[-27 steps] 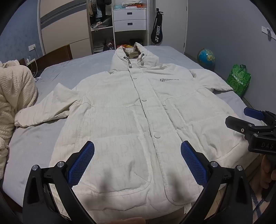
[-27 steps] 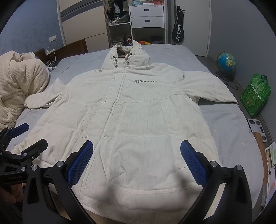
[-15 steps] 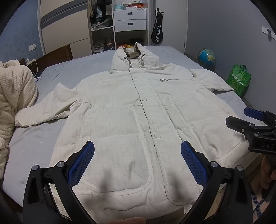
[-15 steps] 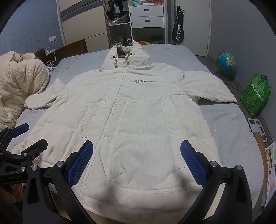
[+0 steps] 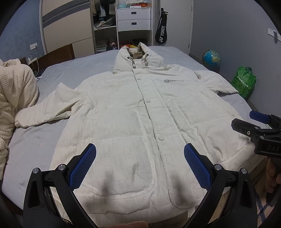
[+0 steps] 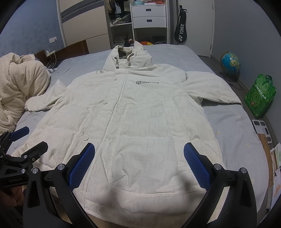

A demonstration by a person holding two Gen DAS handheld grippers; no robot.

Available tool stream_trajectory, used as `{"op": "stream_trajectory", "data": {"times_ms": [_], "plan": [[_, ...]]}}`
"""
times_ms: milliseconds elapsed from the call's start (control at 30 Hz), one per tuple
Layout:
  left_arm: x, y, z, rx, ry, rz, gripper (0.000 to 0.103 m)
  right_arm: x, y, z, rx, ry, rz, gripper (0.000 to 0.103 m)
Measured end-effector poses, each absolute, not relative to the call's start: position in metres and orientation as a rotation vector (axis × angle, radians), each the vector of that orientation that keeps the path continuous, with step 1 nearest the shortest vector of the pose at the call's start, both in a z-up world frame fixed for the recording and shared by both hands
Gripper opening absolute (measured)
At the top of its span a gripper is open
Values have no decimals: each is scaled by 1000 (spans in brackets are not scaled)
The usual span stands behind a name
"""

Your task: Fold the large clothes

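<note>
Black frames, silver screws; blue cross-hatched pads on fingers (image 5: 82, 166).

A cream blanket (image 6: 19, 84) heaps left; globe (image 6: 230, 62), green bag (image 6: 260, 98) and what looks like a scale (image 6: 262, 128) sit right.

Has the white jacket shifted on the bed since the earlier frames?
No. The white jacket lies flat as before, its hood in line with the drawer unit behind.

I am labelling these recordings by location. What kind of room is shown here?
Most likely a bedroom. A wide bed with a grey sheet carries the spread white hooded jacket; behind stand an open wardrobe shelf with clothes and a white drawer unit.
</note>
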State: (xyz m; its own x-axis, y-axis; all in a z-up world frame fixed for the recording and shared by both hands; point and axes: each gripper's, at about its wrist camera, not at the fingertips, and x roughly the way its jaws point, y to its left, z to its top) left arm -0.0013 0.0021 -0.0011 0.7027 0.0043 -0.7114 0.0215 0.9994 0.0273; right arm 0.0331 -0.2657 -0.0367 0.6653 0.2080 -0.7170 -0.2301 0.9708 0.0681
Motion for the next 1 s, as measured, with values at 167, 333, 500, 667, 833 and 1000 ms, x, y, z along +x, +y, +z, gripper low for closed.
{"op": "stream_trajectory", "data": {"times_ms": [167,333,500,667,833,1000], "plan": [[-1,4,-2,35,793,-5,97,33,-267,-35,-28,805,247,97],[1,6,-4,29,794,2,97,33,-266,-36,-28,806,248,97],[1,8,-5,23,796,12,97,34,-265,-37,-28,806,248,97],[2,10,-5,15,798,21,97,34,-264,-38,-29,807,248,97],[2,11,-5,10,797,24,97,33,-266,-37,-28,807,248,97],[1,12,-6,6,799,27,96,33,-267,-37,-27,807,248,97]]}}
